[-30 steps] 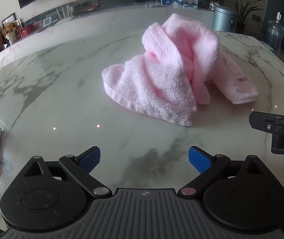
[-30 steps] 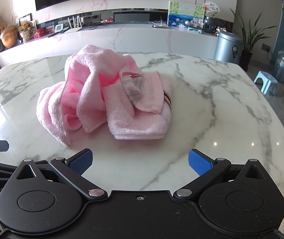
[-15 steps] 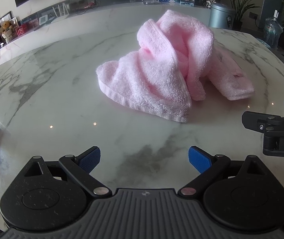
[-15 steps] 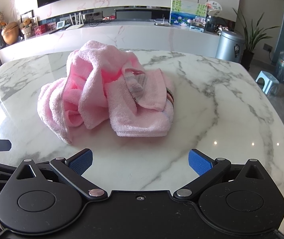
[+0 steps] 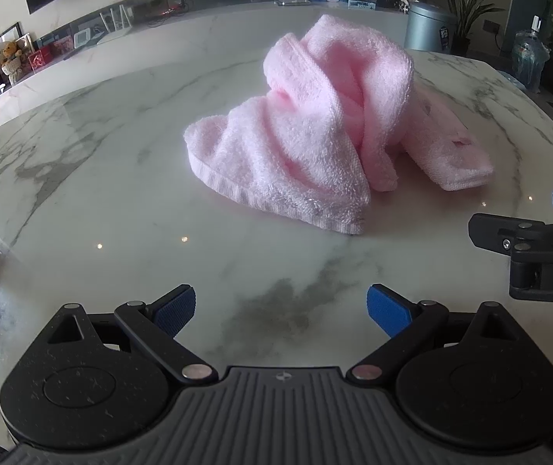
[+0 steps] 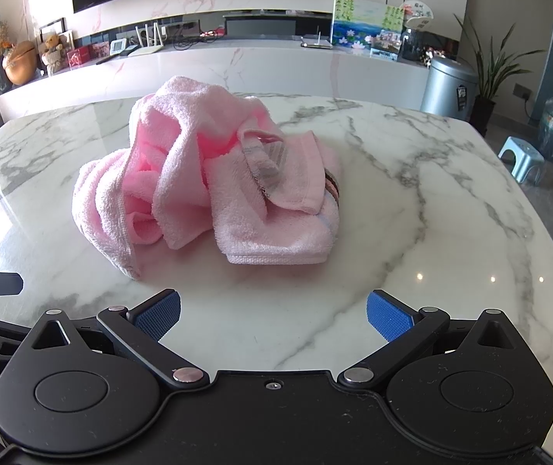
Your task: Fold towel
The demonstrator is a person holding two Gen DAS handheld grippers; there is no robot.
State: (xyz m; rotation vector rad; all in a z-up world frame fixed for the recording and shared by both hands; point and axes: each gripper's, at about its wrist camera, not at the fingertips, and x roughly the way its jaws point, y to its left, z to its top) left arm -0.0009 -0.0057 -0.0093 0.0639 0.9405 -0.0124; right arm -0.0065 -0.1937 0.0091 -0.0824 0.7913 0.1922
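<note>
Left gripper (image 5: 280,306): jaws spread wide, nothing between the blue pads, held low over bare marble. Right gripper (image 6: 272,310): likewise wide apart and empty; its side shows at the right edge of the left wrist view, so the two tools sit side by side.

The towel (image 5: 315,131), pink terry, lies crumpled in a heap on the table (image 5: 82,193), straight ahead of both pairs of jaws and apart from them. From the left gripper the heap sits ahead and slightly to the right, its hemmed edge running diagonally from far left to near right, ending in a near corner. From the right gripper the towel (image 6: 214,186) sits ahead and slightly left, with a folded, layered lobe nearest. Neither gripper is clearly the nearer; each faces its own side of the heap.

Against the frames half a second and a second earlier, the towel fills slightly more of both views, its shape unchanged; both grippers have closed in, jaws equally wide.
</note>
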